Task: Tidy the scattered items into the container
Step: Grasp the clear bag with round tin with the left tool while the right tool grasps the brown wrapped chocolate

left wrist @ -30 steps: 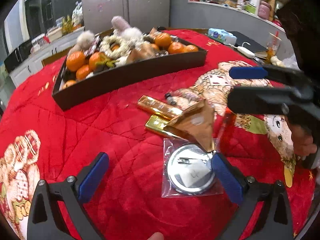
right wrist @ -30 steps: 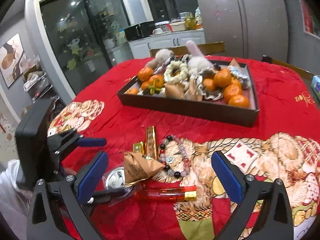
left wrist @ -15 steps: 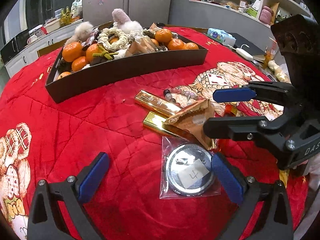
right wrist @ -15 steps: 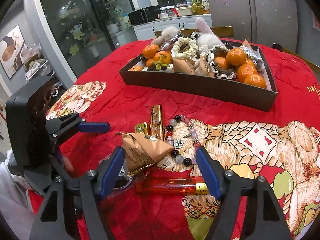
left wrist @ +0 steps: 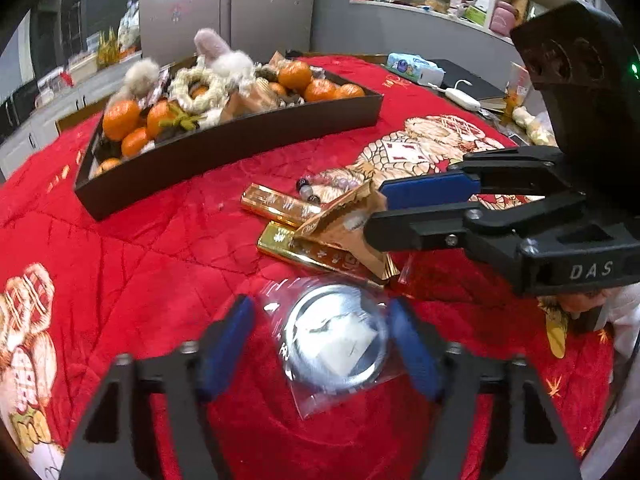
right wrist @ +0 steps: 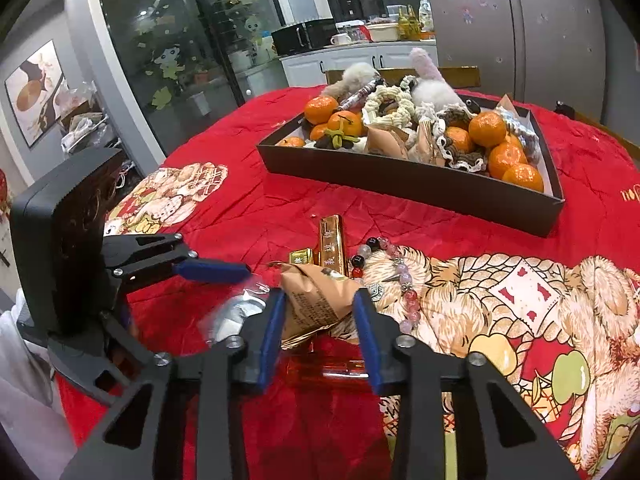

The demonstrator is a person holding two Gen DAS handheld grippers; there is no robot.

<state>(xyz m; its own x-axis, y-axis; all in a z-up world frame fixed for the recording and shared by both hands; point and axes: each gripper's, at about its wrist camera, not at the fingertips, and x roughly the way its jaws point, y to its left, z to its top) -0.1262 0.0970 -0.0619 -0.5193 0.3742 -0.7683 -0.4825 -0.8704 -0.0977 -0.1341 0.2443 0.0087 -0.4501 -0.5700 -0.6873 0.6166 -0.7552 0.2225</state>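
A dark tray [left wrist: 224, 148] [right wrist: 416, 188] full of oranges and trinkets sits at the back of the red cloth. My left gripper [left wrist: 320, 344] straddles a bagged round silver badge [left wrist: 336, 340], its fingers close to the bag's sides but still apart. My right gripper [right wrist: 318, 316] [left wrist: 376, 212] has closed around a brown paper snack packet [right wrist: 316, 300] [left wrist: 344, 220], both pads against it. Two gold bars [left wrist: 280, 204] [right wrist: 332, 240], a bead bracelet [right wrist: 396, 276] and an orange lighter [right wrist: 324, 364], partly under the right gripper, lie loose.
The table edge with a charger and tissue pack [left wrist: 416, 66] is at the far right in the left wrist view. A glass door and kitchen counter stand behind the table.
Both grippers moved down and forward and narrowed. The right one closed from wide open onto the brown packet. The left one closed in around the bagged badge.
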